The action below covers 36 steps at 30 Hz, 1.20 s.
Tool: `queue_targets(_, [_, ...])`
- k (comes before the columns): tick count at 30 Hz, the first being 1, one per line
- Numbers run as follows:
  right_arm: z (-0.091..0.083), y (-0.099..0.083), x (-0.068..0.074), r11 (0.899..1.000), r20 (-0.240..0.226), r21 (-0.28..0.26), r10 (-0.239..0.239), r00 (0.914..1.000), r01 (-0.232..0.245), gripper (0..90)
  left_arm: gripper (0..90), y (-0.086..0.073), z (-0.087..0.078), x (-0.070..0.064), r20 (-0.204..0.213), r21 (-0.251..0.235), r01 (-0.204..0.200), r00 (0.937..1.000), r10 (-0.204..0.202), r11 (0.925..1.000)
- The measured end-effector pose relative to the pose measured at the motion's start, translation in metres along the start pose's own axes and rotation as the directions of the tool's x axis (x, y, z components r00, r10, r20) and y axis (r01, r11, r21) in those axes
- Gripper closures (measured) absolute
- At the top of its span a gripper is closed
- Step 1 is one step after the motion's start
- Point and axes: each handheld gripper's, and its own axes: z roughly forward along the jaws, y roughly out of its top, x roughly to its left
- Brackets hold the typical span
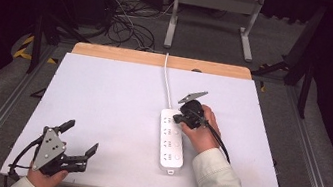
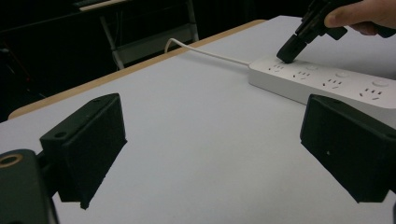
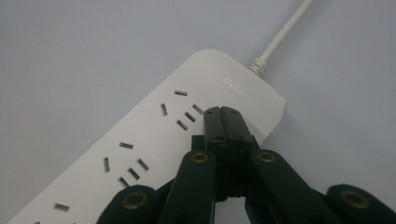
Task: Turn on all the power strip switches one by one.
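A white power strip (image 1: pixel 170 141) with several sockets lies on the white table, its cord (image 1: pixel 167 81) running to the far edge. My right gripper (image 1: pixel 179 119) is shut with nothing between its jaws. Its tip presses down on the strip's far end, beside the first socket (image 3: pixel 184 110). In the right gripper view the closed jaws (image 3: pixel 222 113) touch the strip (image 3: pixel 140 154) near its logo. My left gripper (image 1: pixel 80 137) rests open near the table's front left corner, well apart from the strip. In the left gripper view the strip (image 2: pixel 336 84) and right gripper (image 2: pixel 287 52) lie ahead, to the right.
The white table top (image 1: pixel 112 105) has a wooden strip (image 1: pixel 159 60) along its far edge. Beyond it stand a metal frame (image 1: pixel 212 14) and loose cables (image 1: pixel 124 26) on the floor. Metal rails run along both sides of the table.
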Motion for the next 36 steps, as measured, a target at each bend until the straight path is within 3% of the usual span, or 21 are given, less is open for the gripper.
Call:
queue_targets(5, [-0.001,0.002,0.004,1.000,0.027,0.006,-0.029,0.9992,0.028,90.0,7.3,0.000,0.000,0.000,0.000,0.000,0.001,1.0000,-0.001,1.0000])
queue_targets(10, [-0.017,0.005,0.007,0.992,-0.004,-0.126,-0.013,0.9999,0.013,90.0,7.3,0.000,0.001,0.001,0.001,0.001,0.009,1.0000,-0.009,1.0000])
queue_targets(22, [-0.041,0.007,0.014,0.985,-0.001,-0.162,-0.061,0.9981,0.060,88.3,7.2,0.000,0.001,0.001,-0.002,0.005,0.009,1.0000,-0.009,0.9999])
queue_targets(25, [-0.053,0.005,0.015,0.980,0.007,-0.191,-0.060,0.9982,0.060,68.8,7.2,0.000,0.001,0.001,-0.002,0.004,0.007,1.0000,-0.007,1.0000])
queue_targets(30, [-0.081,-0.011,0.018,0.950,0.037,-0.305,-0.055,0.9978,0.064,43.2,7.2,0.000,0.002,0.001,-0.002,0.007,0.009,1.0000,-0.009,0.9999])
queue_targets(33, [-0.093,-0.027,0.018,0.945,0.036,-0.328,0.005,0.9993,0.007,39.2,7.2,0.000,0.002,0.001,-0.003,0.005,0.009,1.0000,-0.009,0.9999])
queue_targets(36, [-0.100,-0.042,0.019,0.931,0.067,-0.364,0.003,0.9978,0.022,24.7,7.2,0.000,0.002,0.000,-0.004,0.005,0.009,1.0000,-0.009,0.9999])
